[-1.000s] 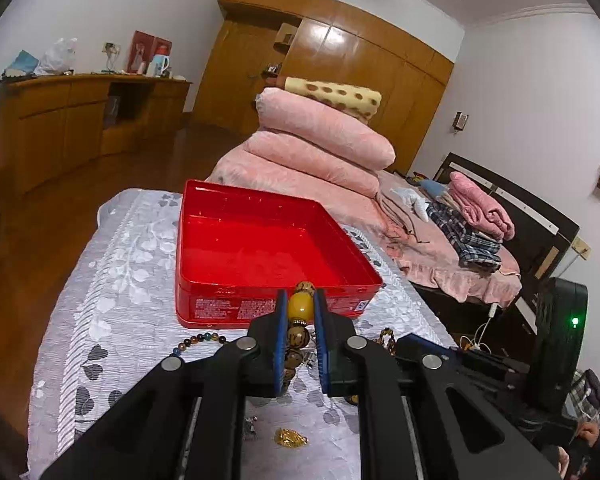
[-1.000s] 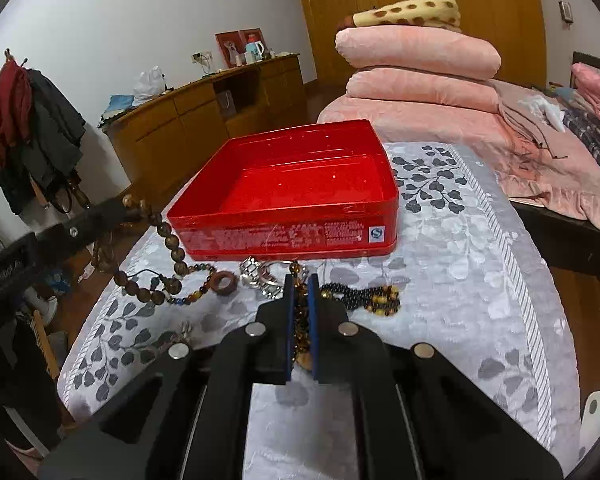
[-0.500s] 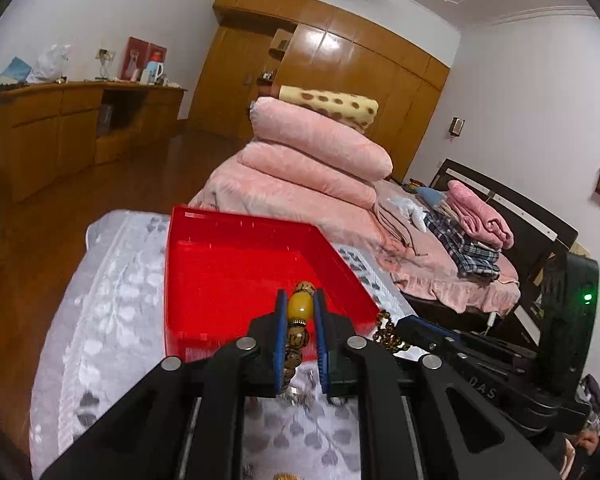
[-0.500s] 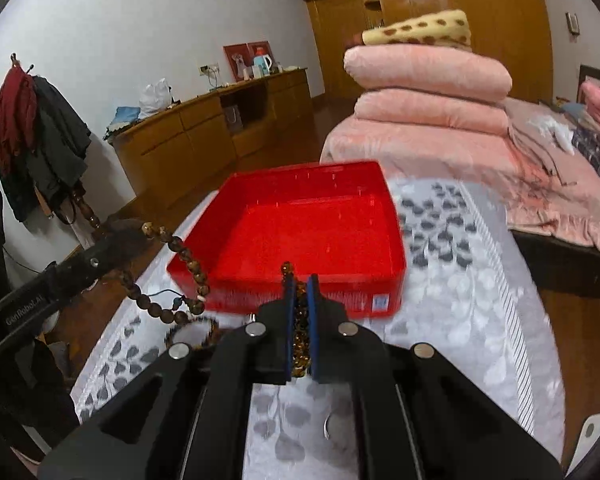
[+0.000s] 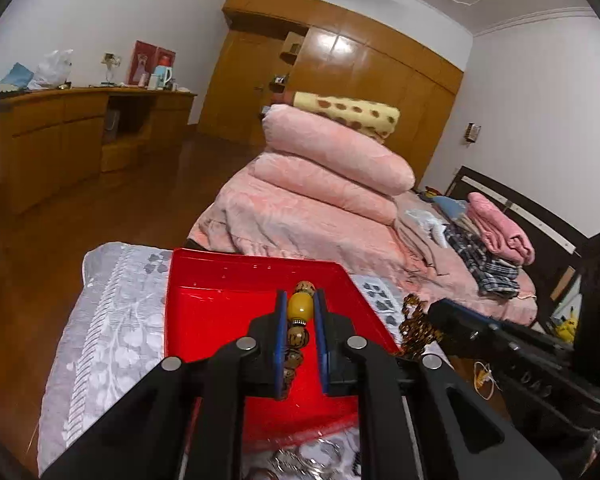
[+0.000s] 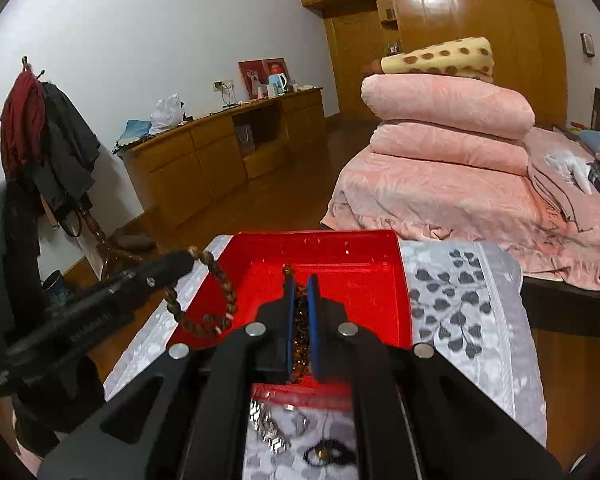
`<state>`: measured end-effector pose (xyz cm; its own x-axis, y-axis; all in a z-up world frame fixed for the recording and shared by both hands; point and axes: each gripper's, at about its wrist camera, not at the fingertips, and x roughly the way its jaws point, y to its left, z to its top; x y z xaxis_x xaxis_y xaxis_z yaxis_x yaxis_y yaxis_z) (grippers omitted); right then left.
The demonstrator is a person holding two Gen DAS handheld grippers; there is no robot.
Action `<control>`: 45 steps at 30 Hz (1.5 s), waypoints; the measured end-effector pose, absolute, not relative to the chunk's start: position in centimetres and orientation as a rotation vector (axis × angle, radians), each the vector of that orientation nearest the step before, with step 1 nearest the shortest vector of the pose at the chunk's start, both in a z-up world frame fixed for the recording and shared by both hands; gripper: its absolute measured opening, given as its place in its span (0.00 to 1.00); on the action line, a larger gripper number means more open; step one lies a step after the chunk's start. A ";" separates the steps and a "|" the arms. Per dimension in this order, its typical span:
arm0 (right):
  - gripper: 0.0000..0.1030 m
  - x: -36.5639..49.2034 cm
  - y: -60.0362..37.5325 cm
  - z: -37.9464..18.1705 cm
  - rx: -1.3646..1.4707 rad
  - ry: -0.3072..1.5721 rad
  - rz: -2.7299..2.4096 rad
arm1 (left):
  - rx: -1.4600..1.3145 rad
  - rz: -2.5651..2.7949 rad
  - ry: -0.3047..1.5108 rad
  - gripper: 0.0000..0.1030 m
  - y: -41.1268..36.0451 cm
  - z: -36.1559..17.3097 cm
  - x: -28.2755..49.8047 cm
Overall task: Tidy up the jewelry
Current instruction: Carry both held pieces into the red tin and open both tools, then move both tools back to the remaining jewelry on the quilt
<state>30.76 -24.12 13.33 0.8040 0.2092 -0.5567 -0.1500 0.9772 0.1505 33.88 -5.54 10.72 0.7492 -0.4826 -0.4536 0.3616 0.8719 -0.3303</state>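
Note:
A red tin box [image 5: 220, 308] sits open on a grey leaf-patterned tablecloth [image 5: 104, 328]; it also shows in the right wrist view [image 6: 352, 280]. My left gripper [image 5: 299, 304] is shut on a brown bead bracelet with a big amber bead [image 5: 299, 307] and holds it above the box. In the right wrist view that bracelet [image 6: 212, 308] hangs from the left gripper over the box's left side. My right gripper [image 6: 301, 292] is shut on a small brown bead bracelet [image 6: 299, 332], also above the box; it shows in the left wrist view [image 5: 418, 328].
A metal watch [image 6: 266, 426], a ring and a dark bead bracelet [image 6: 328, 454] lie on the cloth in front of the box. More silver pieces [image 5: 300, 462] show below my left gripper. A bed with pink quilts [image 6: 448, 128] stands behind the table.
Both grippers have lifted their bracelets off the cloth and moved forward, from in front of the box to above its inside.

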 end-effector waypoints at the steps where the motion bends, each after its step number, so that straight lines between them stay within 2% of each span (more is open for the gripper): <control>1: 0.05 31.4 -24.0 13.3 0.098 0.614 0.192 | -0.226 -0.456 0.569 0.12 -5.6 10.3 34.5; 10: 0.05 36.6 -23.9 8.8 0.117 0.714 0.184 | -0.191 -0.389 0.700 0.13 -6.4 5.8 38.6; 14: 0.14 37.2 -23.9 7.8 0.092 0.728 0.162 | -0.194 -0.375 0.725 0.17 -6.4 5.3 39.0; 15: 0.19 37.1 -24.0 7.9 0.094 0.720 0.162 | -0.192 -0.372 0.721 0.20 -6.4 5.4 38.8; 18: 0.21 36.3 -24.3 8.3 0.102 0.700 0.159 | -0.199 -0.364 0.704 0.30 -6.0 6.0 38.3; 22: 0.35 34.5 -24.9 9.0 0.107 0.671 0.136 | -0.183 -0.339 0.657 0.46 -5.2 7.4 36.6; 26: 0.41 31.9 -25.9 9.0 0.127 0.655 0.115 | -0.169 -0.323 0.622 0.57 -4.1 8.3 34.2; 28: 0.49 30.2 -26.2 8.8 0.131 0.646 0.101 | -0.145 -0.297 0.612 0.65 -3.7 8.4 32.7; 33: 0.49 26.0 -26.7 7.2 0.154 0.659 0.080 | -0.091 -0.242 0.587 0.74 -2.8 7.9 28.5; 45: 0.49 18.9 -26.2 2.2 0.169 0.751 0.021 | -0.071 -0.213 0.650 0.82 -0.7 4.3 21.2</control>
